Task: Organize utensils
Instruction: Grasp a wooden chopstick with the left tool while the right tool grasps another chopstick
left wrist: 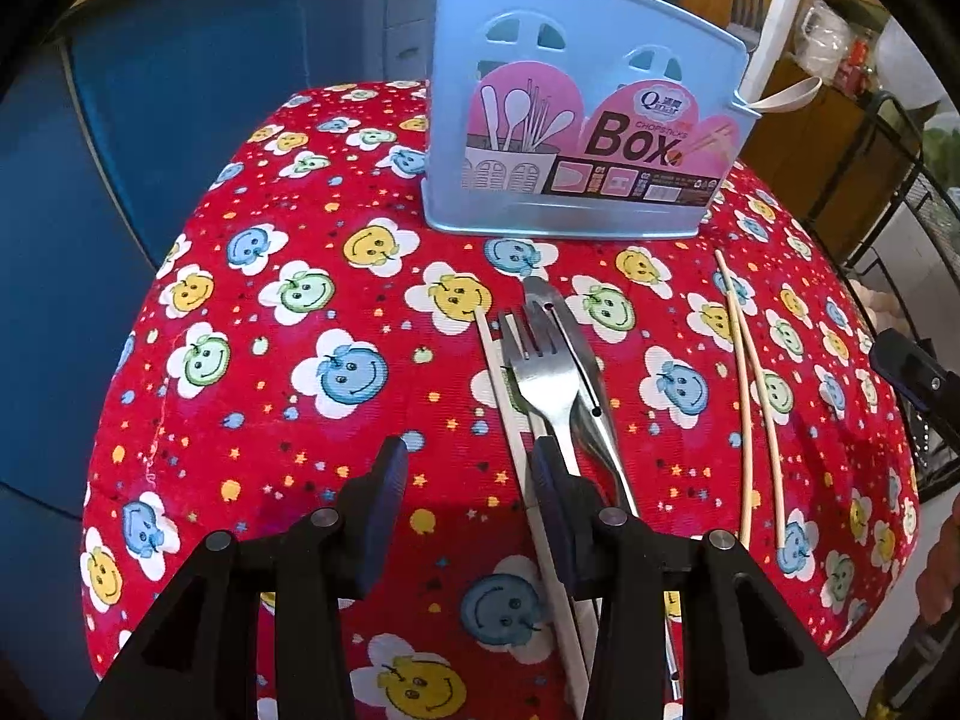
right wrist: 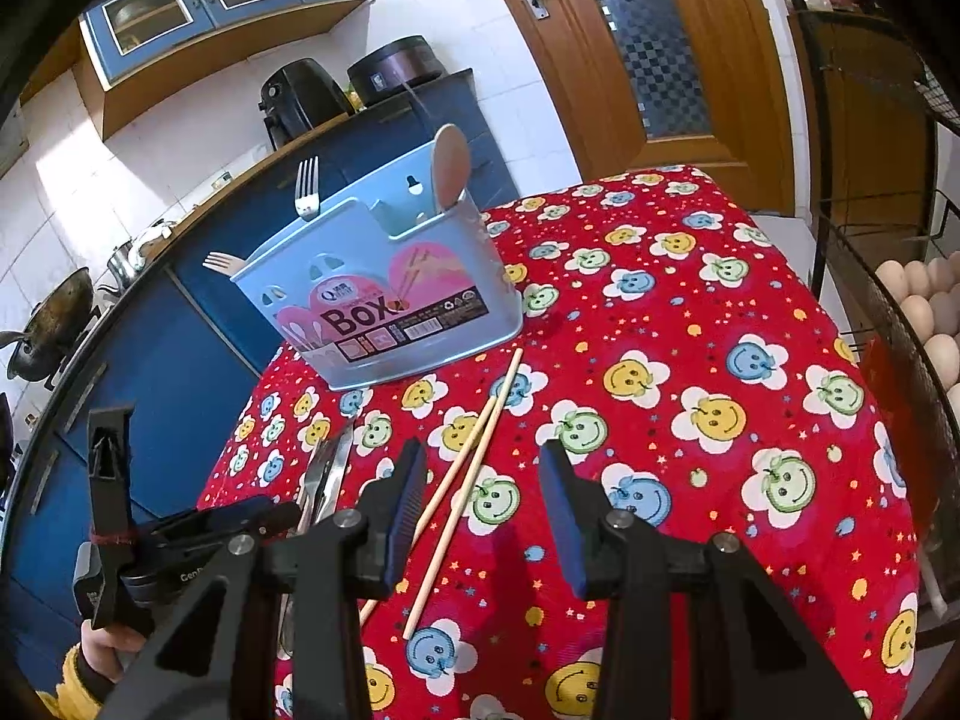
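A: Left wrist view. Left gripper (left wrist: 465,480) at bottom centre, fingers spread wide, holding nothing. Its right finger (left wrist: 549,480) sits over the handles of the cutlery pile; can't tell if it touches.

B: The pile?

A: Centre of frame, on the red smiley-print cloth (left wrist: 252,360) covering the worktop. A steel fork (left wrist: 534,369), tines toward the top of the frame, lying across a steel knife (left wrist: 570,330). A white chopstick (left wrist: 510,414) runs just beside the fork on its left, down under the finger.

B: Holder?

A: Pale blue utensil box (left wrist: 576,120), upper centre, upright, "Box" label facing the camera. Fork tines poke up behind its rim.

B: Right wrist view?

A: Right gripper (right wrist: 483,510) low centre, fingers wide apart, nothing between them. A pair of wooden chopsticks (right wrist: 462,480) lies diagonally on the cloth, lower ends crossing beneath the left finger (right wrist: 408,498); they run toward the box (right wrist: 384,300) in the upper-left middle, tips close to its base. In the box: a fork (right wrist: 307,186) standing tines-up, and a wooden spoon (right wrist: 451,165) in the end compartment.

B: Anything else?

A: Tray of eggs (right wrist: 930,312) at the right edge. Brown door (right wrist: 600,30) at top.
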A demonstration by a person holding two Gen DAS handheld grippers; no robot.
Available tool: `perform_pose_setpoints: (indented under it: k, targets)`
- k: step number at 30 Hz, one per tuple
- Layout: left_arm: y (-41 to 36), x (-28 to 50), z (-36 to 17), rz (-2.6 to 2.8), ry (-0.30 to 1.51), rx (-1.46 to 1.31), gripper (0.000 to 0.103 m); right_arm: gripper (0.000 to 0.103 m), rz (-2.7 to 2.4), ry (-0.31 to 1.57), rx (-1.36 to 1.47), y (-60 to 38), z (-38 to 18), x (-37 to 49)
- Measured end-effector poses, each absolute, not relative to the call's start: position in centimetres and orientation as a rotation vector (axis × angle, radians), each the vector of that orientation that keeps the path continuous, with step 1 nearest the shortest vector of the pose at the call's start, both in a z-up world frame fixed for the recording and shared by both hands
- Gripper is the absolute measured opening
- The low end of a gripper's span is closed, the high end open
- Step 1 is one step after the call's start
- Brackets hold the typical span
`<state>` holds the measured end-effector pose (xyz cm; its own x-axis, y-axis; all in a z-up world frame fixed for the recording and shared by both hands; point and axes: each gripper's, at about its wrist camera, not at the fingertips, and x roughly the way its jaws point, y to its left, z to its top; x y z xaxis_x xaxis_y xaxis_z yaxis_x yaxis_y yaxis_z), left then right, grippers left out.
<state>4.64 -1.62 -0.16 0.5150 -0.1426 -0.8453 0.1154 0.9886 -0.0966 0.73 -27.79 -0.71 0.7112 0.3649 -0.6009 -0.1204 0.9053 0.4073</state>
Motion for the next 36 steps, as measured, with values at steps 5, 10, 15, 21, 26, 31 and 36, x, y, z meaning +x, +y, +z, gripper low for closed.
perform_pose_setpoints:
  k: [5,10,15,21,26,31,36]
  targets:
    - [-1.4,4.5,-0.1,-0.15,1.015,-0.023,0.045,0.042,0.281,0.741,0.353,-27.6,-0.8,0.8]
    - [-2.5,5.3,-0.5,-0.125,1.044,0.038,0.048,0.042,0.279,0.746,0.353,-27.6,-1.0,0.9]
    - [-3.1,6.5,-0.5,-0.135,1.041,0.072,0.04,0.042,0.279,0.75,0.349,-27.5,-1.0,0.9]
    - [-3.5,7.8,-0.4,-0.183,1.053,0.088,0.014,0.042,0.283,0.766,0.338,-27.4,-1.3,1.2]
    - [-3.0,8.6,-0.3,-0.213,1.072,0.056,0.005,0.042,0.291,0.796,0.311,-27.0,-1.7,1.8]
    - [-1.8,8.6,-0.4,-0.236,1.073,-0.025,0.004,0.042,0.3,0.856,0.283,-26.3,-2.3,2.7]
    - [-0.8,8.5,-0.3,-0.269,1.069,-0.106,0.004,0.042,0.301,0.964,0.21,-25.1,-3.0,4.5]
